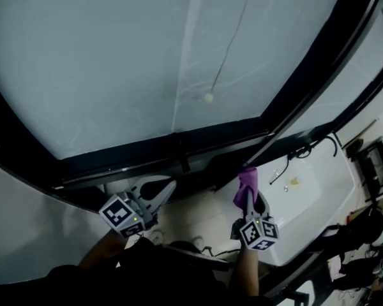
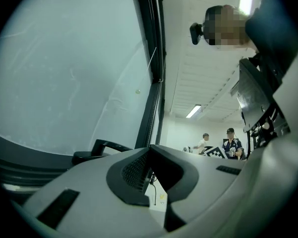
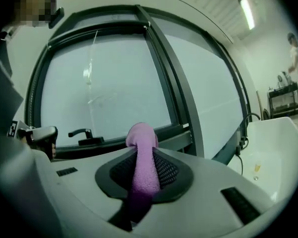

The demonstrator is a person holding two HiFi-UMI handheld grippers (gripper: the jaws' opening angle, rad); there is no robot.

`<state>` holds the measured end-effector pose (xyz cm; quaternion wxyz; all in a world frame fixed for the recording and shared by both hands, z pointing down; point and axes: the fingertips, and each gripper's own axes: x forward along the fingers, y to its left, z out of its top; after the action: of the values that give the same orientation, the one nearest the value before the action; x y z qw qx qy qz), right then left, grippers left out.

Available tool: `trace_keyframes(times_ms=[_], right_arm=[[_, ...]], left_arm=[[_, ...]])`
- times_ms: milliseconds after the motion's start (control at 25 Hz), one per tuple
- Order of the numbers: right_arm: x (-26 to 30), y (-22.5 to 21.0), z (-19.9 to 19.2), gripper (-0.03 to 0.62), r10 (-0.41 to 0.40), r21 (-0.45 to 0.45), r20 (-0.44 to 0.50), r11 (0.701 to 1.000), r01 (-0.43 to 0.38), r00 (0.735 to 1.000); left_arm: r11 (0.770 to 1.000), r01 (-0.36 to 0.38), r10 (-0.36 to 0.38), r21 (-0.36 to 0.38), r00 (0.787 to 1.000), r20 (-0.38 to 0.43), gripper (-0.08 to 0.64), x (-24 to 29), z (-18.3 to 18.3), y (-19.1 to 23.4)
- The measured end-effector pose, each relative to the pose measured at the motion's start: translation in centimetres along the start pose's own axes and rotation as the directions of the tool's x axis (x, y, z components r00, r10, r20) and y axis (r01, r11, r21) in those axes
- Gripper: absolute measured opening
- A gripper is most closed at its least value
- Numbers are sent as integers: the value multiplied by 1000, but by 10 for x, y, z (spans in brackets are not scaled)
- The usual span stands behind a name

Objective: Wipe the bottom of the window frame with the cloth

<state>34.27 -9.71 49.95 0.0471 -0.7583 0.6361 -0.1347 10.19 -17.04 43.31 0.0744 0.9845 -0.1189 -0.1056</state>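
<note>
the left gripper (image 1: 170,184) and right gripper (image 1: 250,200) have pale grey shells, black mesh pads (image 3: 167,170) and black-and-white marker cubes (image 1: 118,214); the person wears a dark top (image 1: 159,274).

Frosted window pane (image 1: 115,62) above a white table (image 1: 319,209), ceiling strip lights (image 2: 193,111)

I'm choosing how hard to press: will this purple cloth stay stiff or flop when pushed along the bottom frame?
Probably floppy: the purple cloth bulges in a soft rounded fold above the shut jaws of the right gripper. Its fuzzy surface suggests it is light and would drag rather than slip on the window frame. It will likely squash flat under pressure.
</note>
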Motion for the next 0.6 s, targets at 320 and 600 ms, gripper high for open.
trace_keyframes(times_ms=[320,600], right_arm=[[-47,5,21,66,94,-108,111,991,-82,989],[-77,-42,20,63,102,-88,105,992,-93,989]], left_arm=[[1000,12,-12,18,1000,24,-8,30,-8,-34],[999,-7,6,35,1000,23,-8,67,-23,-61]])
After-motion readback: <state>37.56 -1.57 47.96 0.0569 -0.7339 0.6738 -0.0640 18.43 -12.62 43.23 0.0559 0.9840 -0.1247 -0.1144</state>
